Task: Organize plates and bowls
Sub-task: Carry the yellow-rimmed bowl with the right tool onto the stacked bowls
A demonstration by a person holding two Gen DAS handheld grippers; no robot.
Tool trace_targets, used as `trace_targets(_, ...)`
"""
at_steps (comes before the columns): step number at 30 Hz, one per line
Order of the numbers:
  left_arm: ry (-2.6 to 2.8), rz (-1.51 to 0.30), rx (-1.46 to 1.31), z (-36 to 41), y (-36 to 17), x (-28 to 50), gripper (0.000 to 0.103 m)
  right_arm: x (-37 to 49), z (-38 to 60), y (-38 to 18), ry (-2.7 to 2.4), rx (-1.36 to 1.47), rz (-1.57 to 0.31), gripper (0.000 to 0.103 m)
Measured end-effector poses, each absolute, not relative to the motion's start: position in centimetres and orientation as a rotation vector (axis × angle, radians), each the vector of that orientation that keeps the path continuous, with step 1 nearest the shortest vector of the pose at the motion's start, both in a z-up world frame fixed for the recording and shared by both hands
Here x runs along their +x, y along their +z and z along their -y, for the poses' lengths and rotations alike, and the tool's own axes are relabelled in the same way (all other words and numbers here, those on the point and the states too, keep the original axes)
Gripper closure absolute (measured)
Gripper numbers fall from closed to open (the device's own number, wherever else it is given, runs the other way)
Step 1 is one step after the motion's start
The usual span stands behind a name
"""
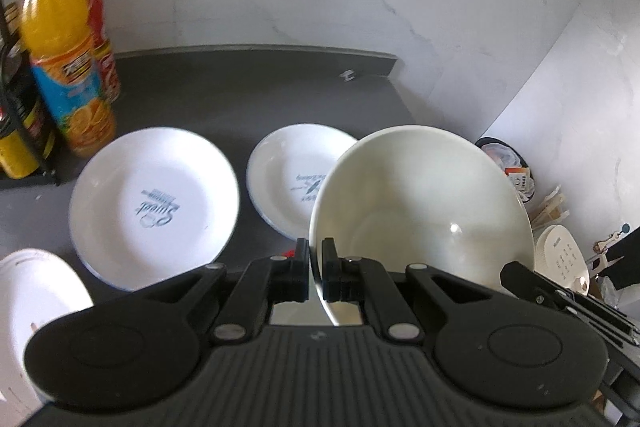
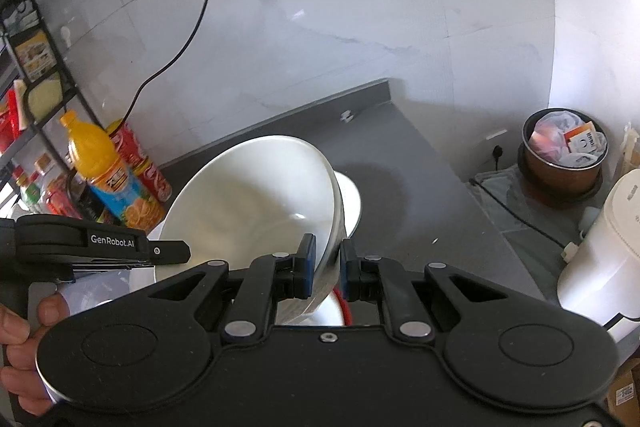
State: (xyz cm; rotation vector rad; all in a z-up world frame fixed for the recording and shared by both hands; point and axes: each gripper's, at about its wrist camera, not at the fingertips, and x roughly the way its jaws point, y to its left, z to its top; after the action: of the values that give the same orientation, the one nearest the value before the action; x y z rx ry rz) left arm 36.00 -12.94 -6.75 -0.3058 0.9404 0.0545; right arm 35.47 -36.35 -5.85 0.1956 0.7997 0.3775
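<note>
A large cream bowl (image 1: pixel 424 203) hangs tilted above the dark counter (image 1: pixel 240 95), held from both sides. My left gripper (image 1: pixel 316 251) is shut on its left rim. My right gripper (image 2: pixel 328 251) is shut on the opposite rim of the same bowl (image 2: pixel 256 203). Each gripper shows at the edge of the other's view: the right gripper (image 1: pixel 528 279) and the left gripper (image 2: pixel 172 251). A white printed plate (image 1: pixel 154 203) lies flat on the counter to the left. A second printed plate (image 1: pixel 292 179) is partly hidden behind the bowl. A third white plate (image 1: pixel 36 291) sits at the lower left.
An orange juice bottle (image 1: pixel 60 51) and a red cola bottle (image 1: pixel 102 39) stand by a black wire rack (image 1: pixel 16 131) at the left. Right of the counter's edge are a full bin (image 2: pixel 560 151) and a white appliance (image 2: pixel 600 247). A black cable (image 2: pixel 196 11) hangs down the marble wall.
</note>
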Motion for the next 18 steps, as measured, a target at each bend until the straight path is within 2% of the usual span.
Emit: trace_targets(18,0.085,-1.023,-0.337,11.2,-9.2,34.0,0.099,34.0,34.8,-8.1,0.392,0.162,-0.884,0.091)
